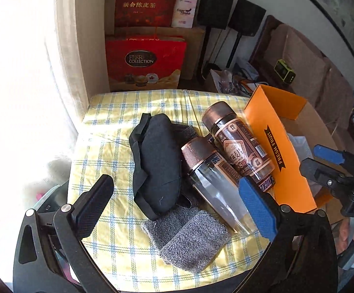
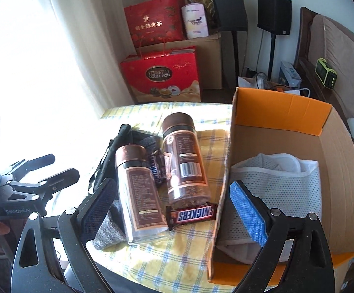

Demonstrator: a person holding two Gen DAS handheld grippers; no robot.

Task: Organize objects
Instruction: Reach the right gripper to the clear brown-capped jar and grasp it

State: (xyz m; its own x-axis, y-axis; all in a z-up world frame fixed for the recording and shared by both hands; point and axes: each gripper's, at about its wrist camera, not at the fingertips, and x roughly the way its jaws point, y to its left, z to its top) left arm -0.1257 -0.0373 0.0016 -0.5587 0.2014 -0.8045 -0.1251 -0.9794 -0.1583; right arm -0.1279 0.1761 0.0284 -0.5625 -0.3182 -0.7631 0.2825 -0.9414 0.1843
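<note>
Orange-lined cardboard box (image 2: 282, 112) beside two jars (image 2: 140, 193) on the checked desk (image 2: 189, 249). Left gripper (image 1: 177, 202) jaws spread wide, empty. Right gripper (image 2: 174, 210) likewise.

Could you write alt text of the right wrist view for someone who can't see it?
Open tongs hover over two lying jars, a Snickers bar and dark cloths on a yellow checked tablecloth; a cardboard box holds white mesh fabric.
</note>
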